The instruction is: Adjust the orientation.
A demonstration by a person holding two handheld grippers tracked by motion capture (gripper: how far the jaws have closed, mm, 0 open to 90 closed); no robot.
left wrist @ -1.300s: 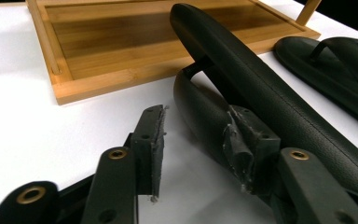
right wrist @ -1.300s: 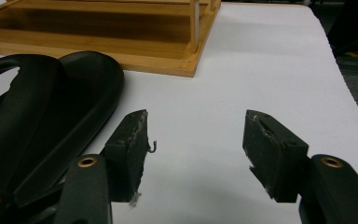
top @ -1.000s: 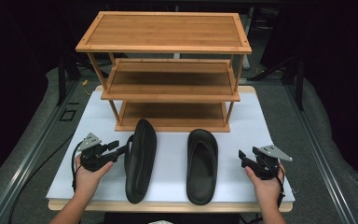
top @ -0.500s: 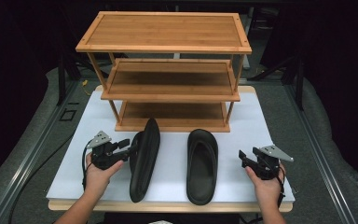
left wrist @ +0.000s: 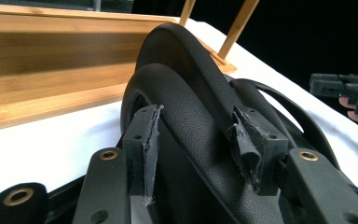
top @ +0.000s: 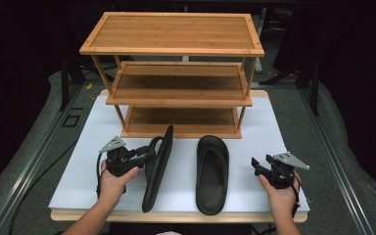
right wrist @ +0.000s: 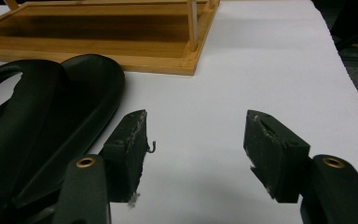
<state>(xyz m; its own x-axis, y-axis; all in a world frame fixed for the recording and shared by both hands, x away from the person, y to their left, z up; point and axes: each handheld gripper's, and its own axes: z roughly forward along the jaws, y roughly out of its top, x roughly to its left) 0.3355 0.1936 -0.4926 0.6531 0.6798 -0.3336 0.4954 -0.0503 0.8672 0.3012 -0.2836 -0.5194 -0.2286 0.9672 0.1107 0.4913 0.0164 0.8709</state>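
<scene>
While the left slipper (top: 157, 169) stands tipped up on its edge on the white counter (top: 274, 132), just in front of the bamboo shelf rack (top: 176, 73), the left claw (top: 149, 154) has its jaws set around the slipper's strap. In the left gripper view the strap (left wrist: 191, 116) arches up between the two worn pads (left wrist: 150, 140), which sit close against it on either side; the jaws have just been closing a little, yet whether the pads actually press the strap cannot be told. Well apart, the right claw (top: 255, 164) rests near the counter's right edge, its jaws spread wide over bare white surface and holding nothing. Just beside it the right slipper (top: 212, 174) lies flat, sole down, untouched.
</scene>
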